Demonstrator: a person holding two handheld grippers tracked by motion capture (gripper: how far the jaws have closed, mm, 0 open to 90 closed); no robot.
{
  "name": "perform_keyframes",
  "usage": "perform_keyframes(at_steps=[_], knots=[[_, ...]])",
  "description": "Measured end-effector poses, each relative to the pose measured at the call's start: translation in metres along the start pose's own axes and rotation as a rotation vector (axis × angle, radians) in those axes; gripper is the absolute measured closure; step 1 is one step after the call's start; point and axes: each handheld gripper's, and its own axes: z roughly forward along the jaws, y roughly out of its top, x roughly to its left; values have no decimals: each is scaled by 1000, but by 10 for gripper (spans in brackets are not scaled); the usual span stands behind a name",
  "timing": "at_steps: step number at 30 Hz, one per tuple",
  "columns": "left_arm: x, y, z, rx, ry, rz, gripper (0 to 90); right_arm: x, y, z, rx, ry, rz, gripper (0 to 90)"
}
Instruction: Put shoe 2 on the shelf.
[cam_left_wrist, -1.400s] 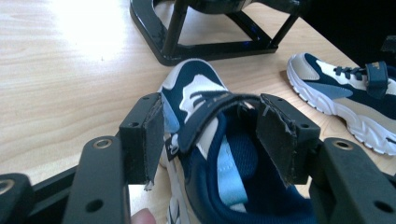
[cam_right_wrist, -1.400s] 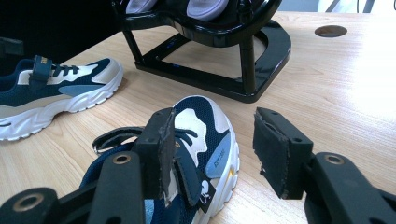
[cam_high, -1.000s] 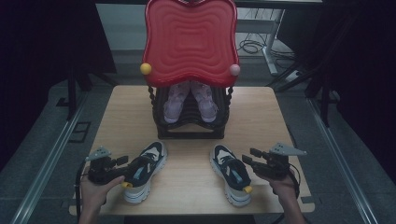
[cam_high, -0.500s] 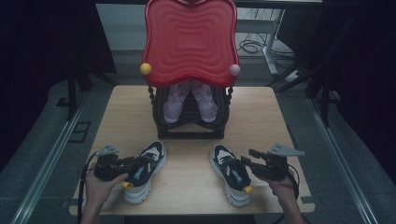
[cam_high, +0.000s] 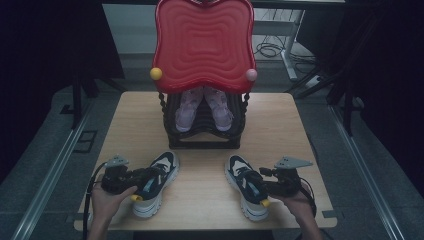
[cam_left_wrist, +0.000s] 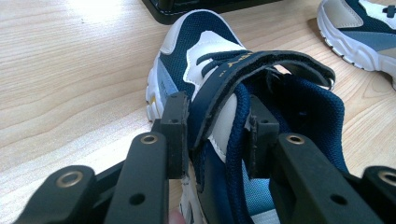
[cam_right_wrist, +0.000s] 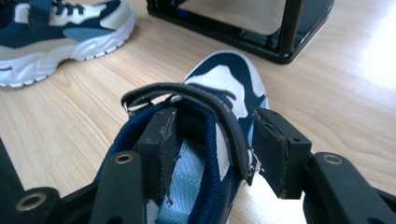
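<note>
On the table (cam_high: 300, 130), both sneakers lie in front of the black rack (cam_high: 205, 140). My left gripper (cam_left_wrist: 215, 135) has just been closing and now pinches the left sneaker (cam_high: 152, 182) collar and strap. My right gripper (cam_right_wrist: 212, 149) straddles the right sneaker (cam_high: 245, 190) collar, not clamped yet: I should seat it deeper, then squeeze.

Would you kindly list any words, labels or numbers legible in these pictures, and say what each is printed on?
Small yellow lettering on the dark navy strap of the navy-and-white sneaker between the left gripper's jaws: too small and blurred to read.
No other text is legible on the second navy-and-white sneaker, the red wavy panel or the wooden table.
</note>
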Motion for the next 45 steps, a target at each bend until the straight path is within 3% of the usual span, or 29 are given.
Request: perform_keyframes(at_steps=[10, 16, 20, 24, 26, 29, 39, 45], knots=[[0, 0, 0, -2, 0, -1, 669, -4, 5, 21, 136, -46, 24, 588], [0, -1, 0, -6, 1, -5, 672, -5, 5, 22, 144, -48, 39, 655], [-1, -1, 0, -14, 4, -14, 678, -5, 4, 20, 122, -55, 30, 706], [-1, -1, 0, -23, 10, -19, 685, -9, 1, 15, 92, -41, 55, 723], [-1, -1, -2, -34, -7, -30, 684, -11, -1, 13, 82, -42, 66, 725], [0, -1, -7, -70, -43, -52, 687, -12, -3, 10, 69, -35, 70, 725], [3, 0, -22, -175, -85, -97, 687, -17, -8, -3, -35, -14, 83, 728], [5, -2, -26, -218, -96, -122, 686, -22, -11, -14, -112, 7, 137, 732]])
